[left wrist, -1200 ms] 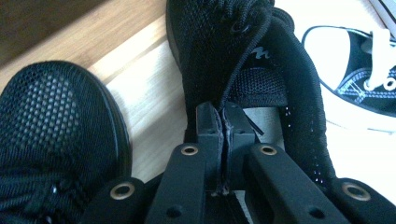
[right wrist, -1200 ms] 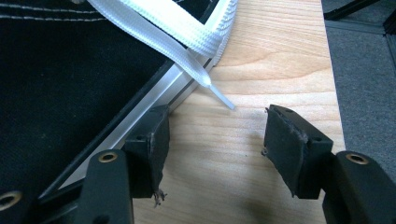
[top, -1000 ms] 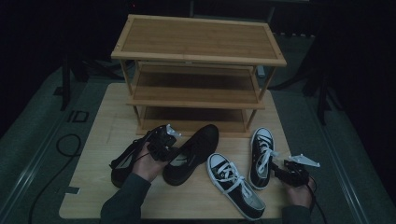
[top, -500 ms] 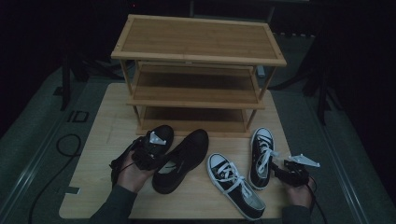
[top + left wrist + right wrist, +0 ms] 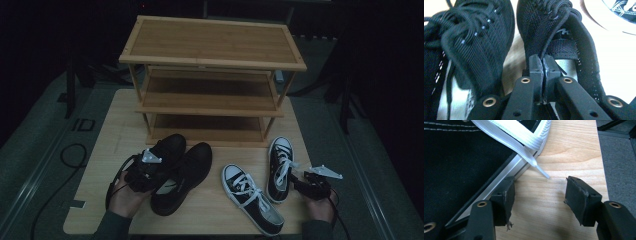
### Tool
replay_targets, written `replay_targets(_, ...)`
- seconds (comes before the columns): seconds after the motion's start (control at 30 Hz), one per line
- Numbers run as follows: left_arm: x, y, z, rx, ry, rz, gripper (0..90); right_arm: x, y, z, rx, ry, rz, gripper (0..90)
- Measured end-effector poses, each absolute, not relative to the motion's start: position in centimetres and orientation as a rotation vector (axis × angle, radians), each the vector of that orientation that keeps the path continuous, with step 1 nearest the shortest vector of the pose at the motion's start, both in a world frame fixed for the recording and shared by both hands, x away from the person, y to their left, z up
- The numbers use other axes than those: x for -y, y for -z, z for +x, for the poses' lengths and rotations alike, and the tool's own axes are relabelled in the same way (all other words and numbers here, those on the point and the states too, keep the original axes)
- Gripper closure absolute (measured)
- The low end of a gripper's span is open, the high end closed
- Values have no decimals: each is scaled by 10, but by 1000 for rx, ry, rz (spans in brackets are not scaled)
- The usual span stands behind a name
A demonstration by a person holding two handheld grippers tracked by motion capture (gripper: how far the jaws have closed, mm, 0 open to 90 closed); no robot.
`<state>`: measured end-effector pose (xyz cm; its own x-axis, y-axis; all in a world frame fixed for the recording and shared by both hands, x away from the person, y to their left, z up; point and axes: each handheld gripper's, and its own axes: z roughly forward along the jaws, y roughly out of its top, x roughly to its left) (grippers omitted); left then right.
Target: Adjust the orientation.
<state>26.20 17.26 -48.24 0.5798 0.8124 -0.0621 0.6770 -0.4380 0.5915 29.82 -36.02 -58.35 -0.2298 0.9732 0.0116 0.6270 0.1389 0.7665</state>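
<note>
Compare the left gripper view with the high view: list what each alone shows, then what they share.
Left gripper view alone: the left gripper shut on the collar edge of a black knit shoe, plus the mesh weave and laces.

High view alone: the wooden shoe rack, the right gripper, and the person's hands.

Shared: both black shoes side by side, a white-soled sneaker and the wooden table.

Wore dark sleeves; carried black grippers with brass-ringed holes, frayed pads, grey three-cornered plates, trailing black cables.
</note>
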Motion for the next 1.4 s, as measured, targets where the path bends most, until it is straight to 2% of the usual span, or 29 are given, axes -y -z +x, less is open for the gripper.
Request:
replay_targets(0.77,-201,480,250,-1185,-297,2216,852,360,584,298,-1922,-909,1529,402)
replay_targets(0.93,-203,468,246,-1152,-332,2176,633,360,584,298,-1923,-909,1529,402)
replay_targets(1.03,-204,465,246,-1168,-358,2157,579,360,584,298,-1923,-909,1529,402)
replay_targets(1.27,-203,465,253,-1218,-379,2145,351,360,584,298,-1923,-909,1529,402)
replay_targets(1.4,-202,468,256,-1233,-384,2168,255,360,584,298,-1923,-909,1529,402)
